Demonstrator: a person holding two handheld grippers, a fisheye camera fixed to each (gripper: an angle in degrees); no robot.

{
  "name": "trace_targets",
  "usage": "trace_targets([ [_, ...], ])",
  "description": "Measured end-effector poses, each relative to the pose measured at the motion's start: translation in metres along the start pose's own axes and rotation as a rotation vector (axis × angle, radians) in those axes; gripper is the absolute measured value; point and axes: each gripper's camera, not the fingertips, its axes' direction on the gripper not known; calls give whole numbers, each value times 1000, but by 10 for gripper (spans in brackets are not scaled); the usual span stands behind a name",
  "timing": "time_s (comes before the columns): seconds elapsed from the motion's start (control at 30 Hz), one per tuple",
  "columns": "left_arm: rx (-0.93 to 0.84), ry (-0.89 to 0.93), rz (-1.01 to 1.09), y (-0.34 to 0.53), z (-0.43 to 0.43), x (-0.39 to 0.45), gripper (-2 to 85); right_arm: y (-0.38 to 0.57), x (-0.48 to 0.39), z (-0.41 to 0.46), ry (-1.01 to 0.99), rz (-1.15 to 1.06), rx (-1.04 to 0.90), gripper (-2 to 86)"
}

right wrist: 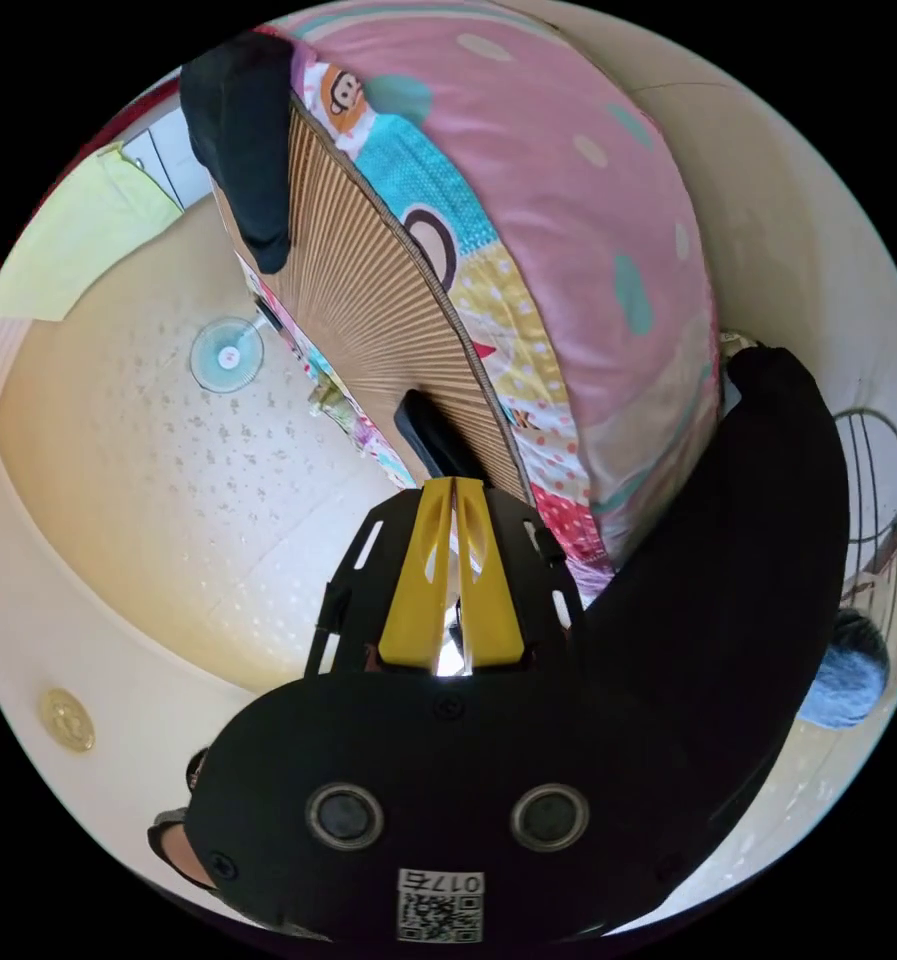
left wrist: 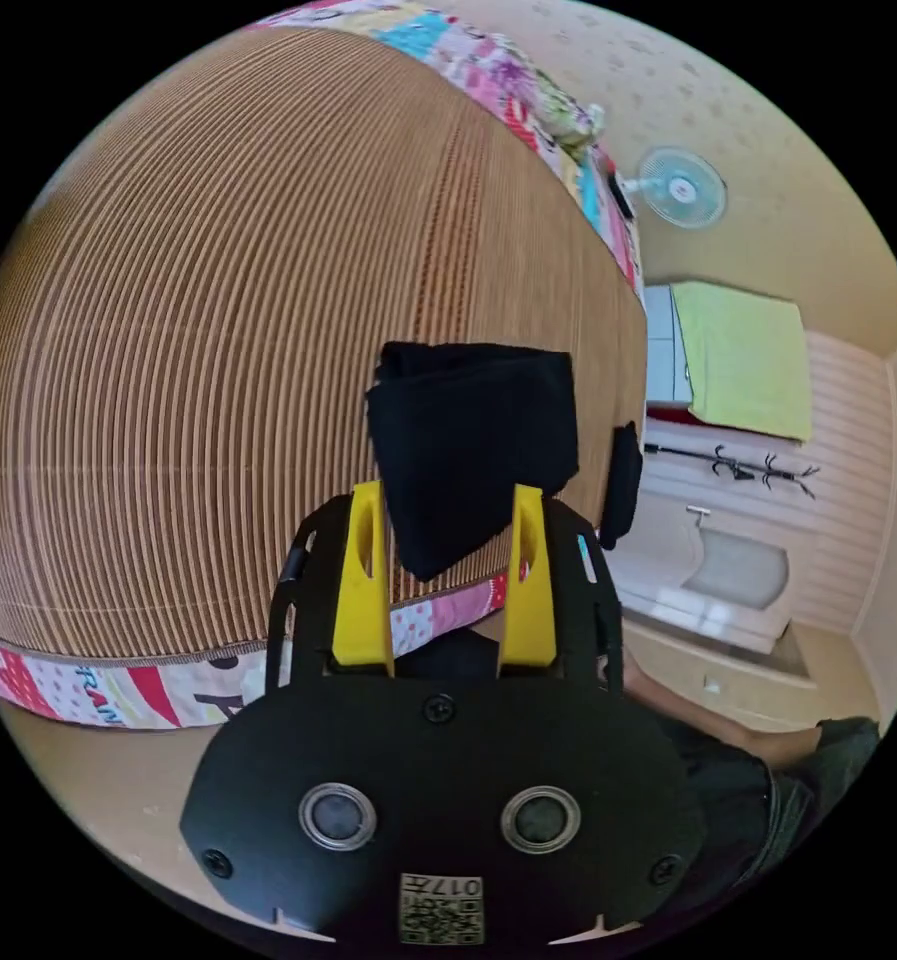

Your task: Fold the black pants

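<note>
Bed (left wrist: 88, 690), covered by a ribbed bamboo mat (left wrist: 218, 330) bordered with a patchwork cartoon-print sheet (right wrist: 568, 200): it is serving as the folding place, its flat mat giving the cloth an even base. Black pants (left wrist: 473, 440), in the left gripper view: they are lying on the mat as a compact, roughly rectangular bundle near the bed's edge, apparently already folded several times; the task is judged to be at or near its end. A further dark piece (left wrist: 622, 485) is hanging at the mat's edge just beside the bundle; what it is cannot be told. Left gripper (left wrist: 450, 500): its yellow jaws are standing apart, empty, framing the bundle's near corner without pressing on it, which suggests a release or a check of the fold. Right gripper (right wrist: 452, 490): its yellow jaws are lying together with nothing between them, pointing along the bed's side, away from the work, beside a large dark mass of cloth (right wrist: 728, 600) whose identity is unclear. Pedestal fan (left wrist: 680, 187), on the pale floor (right wrist: 118, 480) well apart from the bed.
</note>
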Motion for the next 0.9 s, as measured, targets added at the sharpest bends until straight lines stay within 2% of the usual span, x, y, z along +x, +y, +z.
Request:
trace_targets([
  [0.17,-103,151,-126,1,44,-31,153,-36,3,4,82,-40,-152,21],
  [0.2,-113,207,-133,1,53,-29,141,-45,2,9,90,-63,-196,30],
  [0.27,-80,210,-176,6,49,-25,121,-58,1,19,99,-105,-266,51],
  [0.37,-140,354,-236,10,47,-20,73,-78,0,42,132,-161,-397,112],
  [0.43,-200,510,-261,18,45,-5,59,-92,3,64,164,-190,-481,182],
  [0.53,-184,590,-368,42,28,25,54,-106,14,93,202,-195,-529,247],
  [0.63,-191,730,-483,74,11,53,53,-121,32,124,160,-175,-569,270],
  [0.77,-212,700,-501,103,-31,83,52,-135,54,152,68,-141,-568,253],
  [0.8,-212,647,-483,111,-51,90,52,-139,57,158,46,-139,-543,211],
  [0.83,-210,588,-449,117,-71,95,52,-141,61,165,79,-116,-531,144],
  [0.87,-204,561,-424,120,-82,98,52,-140,63,170,140,-98,-539,123],
  [0.9,-183,524,-375,126,-103,103,52,-136,64,184,283,-113,-577,79],
])
